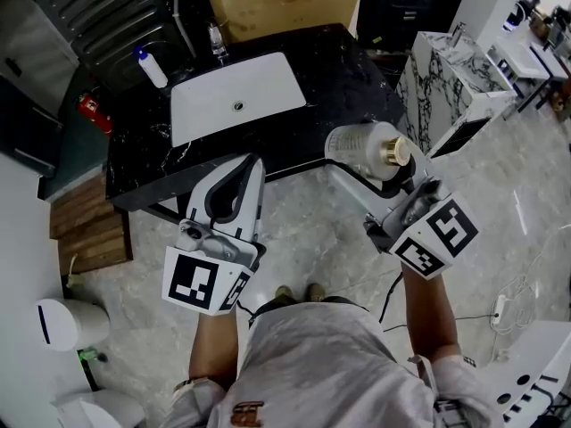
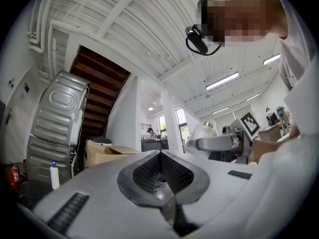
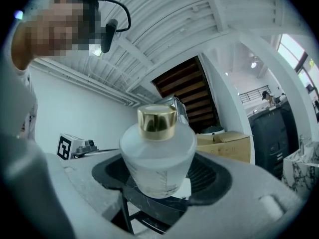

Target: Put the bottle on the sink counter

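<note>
Frosted bottle (image 3: 158,156) with a gold cap (image 3: 156,121), clamped round its lower body between the pads of the right claw (image 1: 376,169), jaws spread wide to take its girth, cap pointing out along them; carried in the air, seen from the head view above the near right corner of the black counter (image 1: 335,69), not yet set down on it; white sink basin (image 1: 234,96) sunk in the middle of that counter, a tap (image 1: 217,43) behind it and a small white blue-topped bottle (image 1: 150,68) at the far left, well apart from the carried one; left claw (image 1: 244,169) clenched on nothing, raised near the counter's front edge; by the look of it glass: stiff, probably weighty for its size, smooth enough to slip and likely to chip or crack against the stone; broad at the shoulder and narrower toward the base, so likely to slide out base-first under a slack squeeze; best held where gripped now, on the wide frosted body below the shoulder, never by the cap; firm pressure, gentle descent, base flat on bare stone beside the basin before any release.
</note>
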`<state>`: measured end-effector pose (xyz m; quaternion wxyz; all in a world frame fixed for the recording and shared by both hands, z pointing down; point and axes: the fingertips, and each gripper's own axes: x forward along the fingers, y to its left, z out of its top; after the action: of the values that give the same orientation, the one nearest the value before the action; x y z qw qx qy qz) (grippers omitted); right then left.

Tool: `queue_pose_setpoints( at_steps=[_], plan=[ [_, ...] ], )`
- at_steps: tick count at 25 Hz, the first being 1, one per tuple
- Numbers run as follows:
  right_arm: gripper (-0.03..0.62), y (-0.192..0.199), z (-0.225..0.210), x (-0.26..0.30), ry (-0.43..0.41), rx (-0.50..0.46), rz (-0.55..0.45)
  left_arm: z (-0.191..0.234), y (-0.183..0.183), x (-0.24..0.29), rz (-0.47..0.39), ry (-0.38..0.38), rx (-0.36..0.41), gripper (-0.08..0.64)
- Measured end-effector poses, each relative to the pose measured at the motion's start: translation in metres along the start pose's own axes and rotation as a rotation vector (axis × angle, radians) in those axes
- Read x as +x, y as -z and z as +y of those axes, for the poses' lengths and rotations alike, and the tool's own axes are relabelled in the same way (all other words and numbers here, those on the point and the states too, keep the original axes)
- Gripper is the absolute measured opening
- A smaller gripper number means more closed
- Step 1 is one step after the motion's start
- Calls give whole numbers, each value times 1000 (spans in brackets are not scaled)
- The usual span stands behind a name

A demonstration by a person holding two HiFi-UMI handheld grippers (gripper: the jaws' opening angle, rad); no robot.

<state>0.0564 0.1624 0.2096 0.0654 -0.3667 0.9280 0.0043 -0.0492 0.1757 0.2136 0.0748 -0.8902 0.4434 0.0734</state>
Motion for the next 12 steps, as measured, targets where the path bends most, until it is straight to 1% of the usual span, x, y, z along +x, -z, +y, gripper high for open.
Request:
queue_pose_setpoints(
  at_steps=[6,12],
  plan=[
    [328,-2,-28,-7,-13,-8,-1,-10,4,23,5,-16,14,0],
    [328,0,-54,1,0,-8,12,4,12,43,21,-26,16,0]
  ],
)
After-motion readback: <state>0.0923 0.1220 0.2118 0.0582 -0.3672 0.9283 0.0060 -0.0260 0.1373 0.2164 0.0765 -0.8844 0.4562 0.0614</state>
